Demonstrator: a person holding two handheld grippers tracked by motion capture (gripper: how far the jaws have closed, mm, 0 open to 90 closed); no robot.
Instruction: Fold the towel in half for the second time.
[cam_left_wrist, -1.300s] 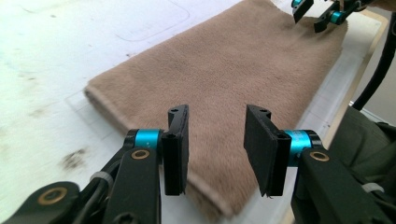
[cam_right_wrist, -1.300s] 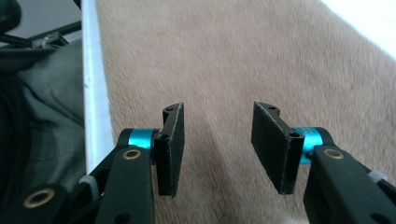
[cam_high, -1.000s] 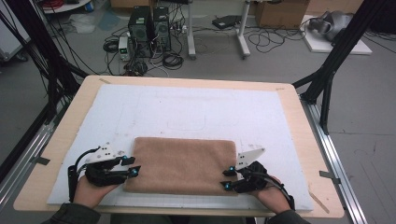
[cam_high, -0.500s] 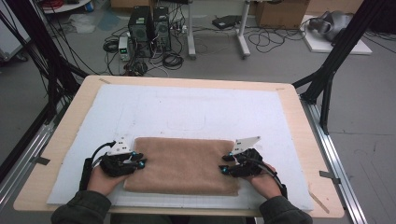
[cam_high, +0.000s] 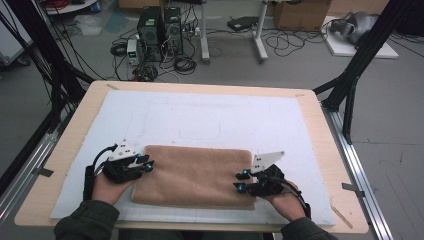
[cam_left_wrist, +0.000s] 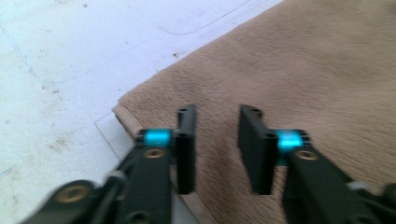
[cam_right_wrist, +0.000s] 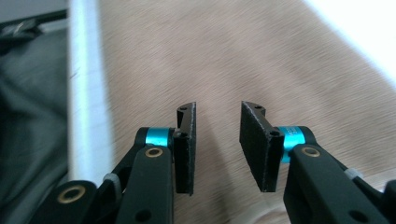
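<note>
I have the folded brown towel (cam_high: 192, 175) at six o'clock on the white mat (cam_high: 210, 117). Left gripper (cam_left_wrist: 217, 149) and right gripper (cam_right_wrist: 217, 147) hover over its ends, jaws released. It looks soft, light, floppy; I'd pinch corner edges.

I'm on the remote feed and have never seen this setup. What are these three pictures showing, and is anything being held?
No robot arm here: a person holds a left hand-held gripper and a right hand-held gripper. The high view looks down on the wooden table with a white mat. The other two pictures come from cameras riding on each gripper, looking along its black jaws. A flat tan rectangular towel lies on the mat. Both grippers are open at its ends, holding nothing.
</note>
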